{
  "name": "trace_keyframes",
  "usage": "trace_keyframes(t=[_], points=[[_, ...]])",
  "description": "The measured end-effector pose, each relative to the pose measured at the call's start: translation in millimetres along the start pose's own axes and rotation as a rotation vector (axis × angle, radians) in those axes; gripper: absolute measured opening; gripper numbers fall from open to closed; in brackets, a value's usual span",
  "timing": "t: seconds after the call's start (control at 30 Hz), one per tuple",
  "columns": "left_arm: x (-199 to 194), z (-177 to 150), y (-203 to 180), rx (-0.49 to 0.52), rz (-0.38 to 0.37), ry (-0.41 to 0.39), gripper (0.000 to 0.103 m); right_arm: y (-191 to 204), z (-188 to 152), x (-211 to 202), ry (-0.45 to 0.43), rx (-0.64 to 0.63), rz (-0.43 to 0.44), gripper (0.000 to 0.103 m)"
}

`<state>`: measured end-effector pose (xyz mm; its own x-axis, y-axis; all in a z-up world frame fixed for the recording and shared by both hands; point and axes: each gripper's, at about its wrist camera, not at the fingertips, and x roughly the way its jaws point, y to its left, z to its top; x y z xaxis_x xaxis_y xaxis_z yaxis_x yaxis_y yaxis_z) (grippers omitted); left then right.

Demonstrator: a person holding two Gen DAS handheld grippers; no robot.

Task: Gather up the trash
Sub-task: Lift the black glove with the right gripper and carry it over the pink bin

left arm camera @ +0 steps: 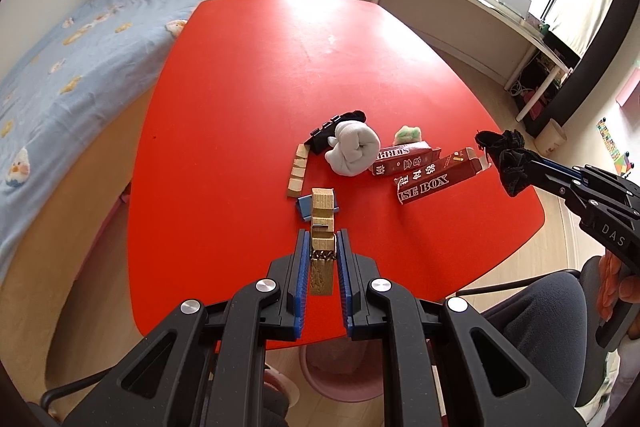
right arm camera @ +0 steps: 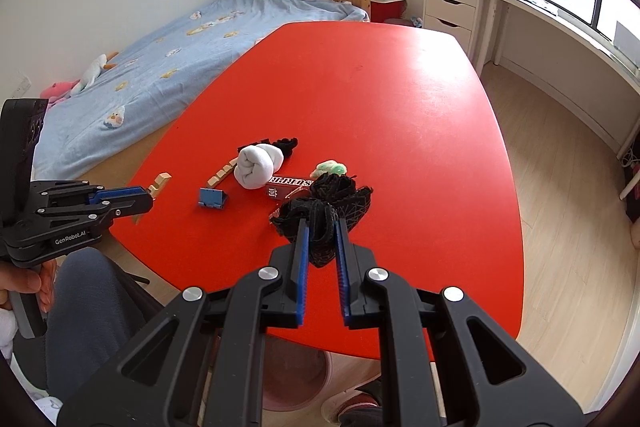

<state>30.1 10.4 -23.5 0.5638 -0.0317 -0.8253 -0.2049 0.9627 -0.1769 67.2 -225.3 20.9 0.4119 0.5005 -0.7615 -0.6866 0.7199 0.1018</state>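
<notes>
Two dark red cardboard boxes [left arm camera: 404,157] lie on their sides on the round red table [left arm camera: 320,59], with open end flaps; I cannot tell what is inside them. One pink plastic bin [left arm camera: 340,375] stands on the floor under the near table edge, and its content is not clear.

The left gripper [left arm camera: 323,247] is pinching a long gold-coloured wrapper strip [left arm camera: 322,227], raised over the near part of the table. The right gripper [right arm camera: 320,233] is pressed together on a crumpled black mesh cloth [right arm camera: 332,201], held above the boxes near the table's right edge.

Beside the boxes rest a rolled white sock [left arm camera: 354,149], a small green fuzzy ball [left arm camera: 407,135], a beige segmented strip [left arm camera: 297,171] and a small blue block [right arm camera: 212,198]. The far half of the table is bare.
</notes>
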Motion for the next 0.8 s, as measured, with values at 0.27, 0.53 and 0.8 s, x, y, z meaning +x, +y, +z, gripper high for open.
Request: trace_keyframes(t=[0.27,0.53,0.8], points=[[-11,-1,-4,0.018,-0.025,-0.016,0.014,5,8,-16,-0.04,-0.005,0.007,0.012],[-28,-2,-14,0.064,-0.065,-0.032,0.014,12,1,-34,-0.056,-0.033,0.039,0.012],[-41,-10,-21,0.111,-0.087,-0.039,0.014,29,-13,-50,-0.048,-0.065,0.076,0.012]])
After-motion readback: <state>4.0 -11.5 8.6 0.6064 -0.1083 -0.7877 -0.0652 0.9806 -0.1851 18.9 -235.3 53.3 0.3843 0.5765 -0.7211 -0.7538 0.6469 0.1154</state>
